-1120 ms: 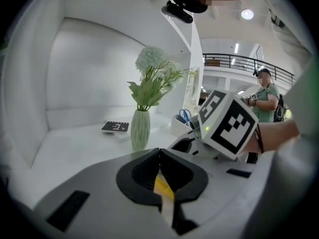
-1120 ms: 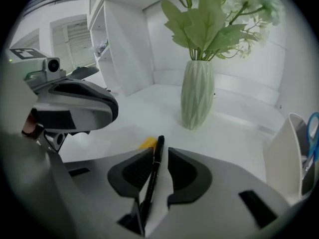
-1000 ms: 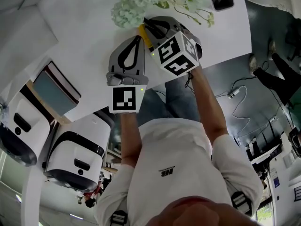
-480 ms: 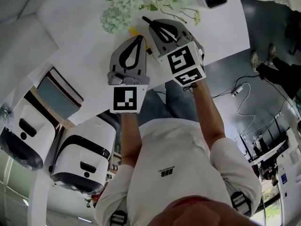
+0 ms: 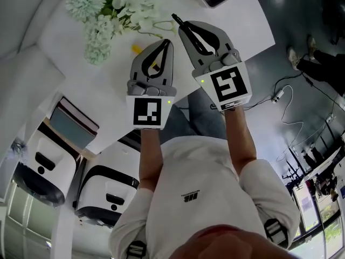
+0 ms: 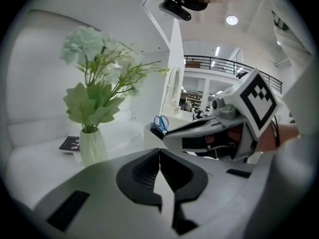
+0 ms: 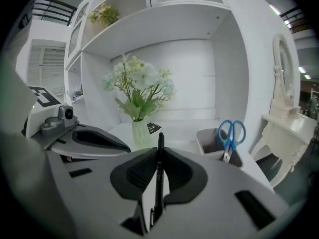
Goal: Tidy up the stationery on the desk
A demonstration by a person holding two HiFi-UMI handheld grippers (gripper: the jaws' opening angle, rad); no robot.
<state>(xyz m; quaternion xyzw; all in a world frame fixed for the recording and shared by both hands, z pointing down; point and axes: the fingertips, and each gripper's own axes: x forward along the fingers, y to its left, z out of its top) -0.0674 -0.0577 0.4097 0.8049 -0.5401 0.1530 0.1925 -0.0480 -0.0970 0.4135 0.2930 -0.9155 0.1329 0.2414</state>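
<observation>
At the left the flowers in their vase stand on the desk. A yellow item, too small to name, lies just right of them. Over it hangs the left gripper, jaws pressed together on nothing. Close beside it, the right gripper has just been closing its jaws and now pinches a black pen. The pen lies along the line of the jaws, with its tip poking past them, clear of the desk. Further right stands the holder, blue scissors upright in it, probably where the pen belongs. The pen is thin and smooth, so it could pivot or slide out if the gripper tips nose-down. The scissors fill part of the holder's mouth and could stop the tip. The grippers are near enough to knock together, and a wide swing could catch the stems. The desk is white, smooth and mostly bare, so a dropped pen would likely roll. White shelves rise behind it, and a mirror stands to the right. Off the desk's right edge, a grey floor carries loose cables.
</observation>
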